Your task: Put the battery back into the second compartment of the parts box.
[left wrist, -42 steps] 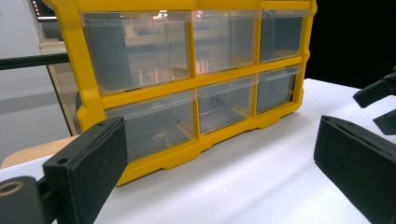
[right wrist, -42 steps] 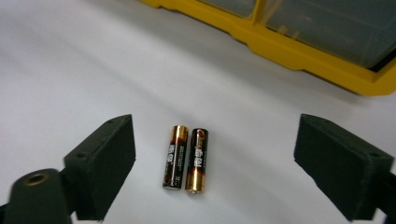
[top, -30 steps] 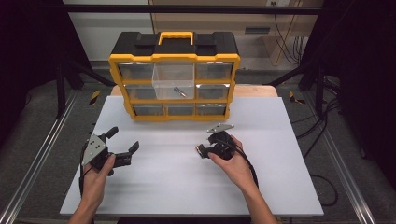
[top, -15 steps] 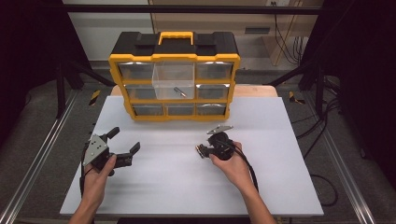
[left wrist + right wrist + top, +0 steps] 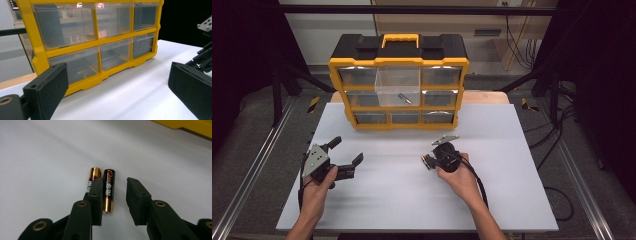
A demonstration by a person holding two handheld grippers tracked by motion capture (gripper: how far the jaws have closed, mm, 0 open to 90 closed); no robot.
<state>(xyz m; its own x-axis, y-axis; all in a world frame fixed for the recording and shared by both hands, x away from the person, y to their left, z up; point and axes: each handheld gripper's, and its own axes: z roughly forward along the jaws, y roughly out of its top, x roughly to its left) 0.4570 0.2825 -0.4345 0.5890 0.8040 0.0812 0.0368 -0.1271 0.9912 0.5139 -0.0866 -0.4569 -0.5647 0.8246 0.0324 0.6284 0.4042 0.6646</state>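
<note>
Two black-and-gold AA batteries lie side by side on the white table. In the right gripper view, the right-hand battery [image 5: 108,192] lies between the jaws of my right gripper [image 5: 115,192], close against the left jaw. The left-hand battery [image 5: 93,176] is partly hidden behind that jaw. The jaws stand open around the battery, with a gap on its right side. From above, my right gripper [image 5: 427,161] is low over the table's middle. My left gripper [image 5: 346,151] rests at the left, wide open and holding nothing.
A yellow and black drawer organizer [image 5: 398,62] stands at the table's far edge. Its top middle clear drawer [image 5: 398,87] is pulled out, with a small dark object [image 5: 404,98] inside. In the left gripper view its lower drawers [image 5: 112,53] are near. The white table [image 5: 412,200] stretches toward me.
</note>
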